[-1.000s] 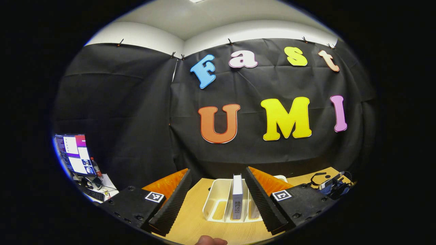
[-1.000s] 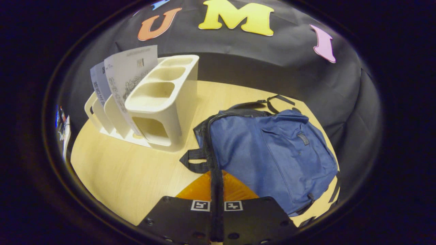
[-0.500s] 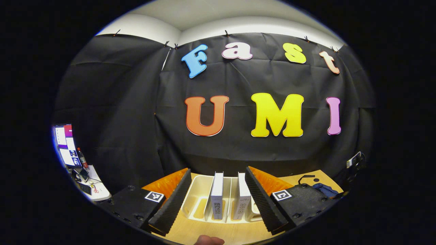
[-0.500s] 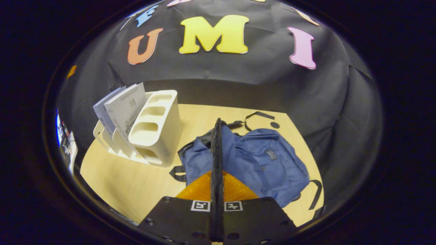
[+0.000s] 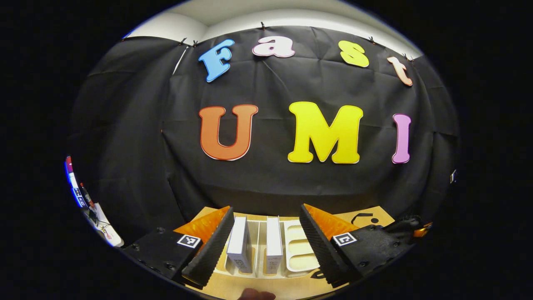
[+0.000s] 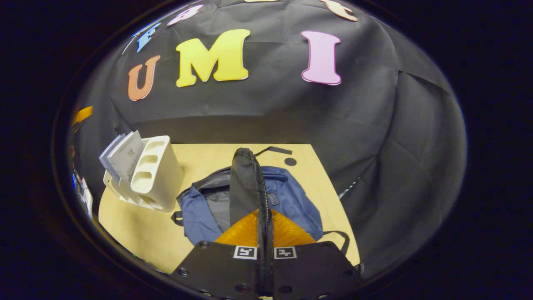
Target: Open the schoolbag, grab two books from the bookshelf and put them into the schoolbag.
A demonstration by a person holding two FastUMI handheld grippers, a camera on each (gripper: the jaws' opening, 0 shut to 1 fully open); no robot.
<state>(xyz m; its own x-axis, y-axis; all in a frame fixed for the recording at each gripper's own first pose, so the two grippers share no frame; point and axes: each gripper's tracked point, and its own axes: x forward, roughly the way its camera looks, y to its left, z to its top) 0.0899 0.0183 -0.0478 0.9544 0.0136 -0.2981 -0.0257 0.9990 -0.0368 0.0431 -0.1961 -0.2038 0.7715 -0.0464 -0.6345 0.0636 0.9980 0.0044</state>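
Right gripper view: right tool (image 6: pixel 265 216) pinches the schoolbag (image 6: pixel 287 200) flap (image 6: pixel 243 183).

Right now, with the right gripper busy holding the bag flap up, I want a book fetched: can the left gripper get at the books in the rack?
Probably yes. The left gripper is open, and both books stand upright in the rack between its fingers, nothing in front.

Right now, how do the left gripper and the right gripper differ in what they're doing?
The left gripper is open, fingers spread wide; the right gripper is shut on the schoolbag's flap. The left gripper holds nothing and faces two books standing in the white bookshelf; the right gripper lifts the flap above the blue schoolbag. Both have black ribbed fingers with orange backing.
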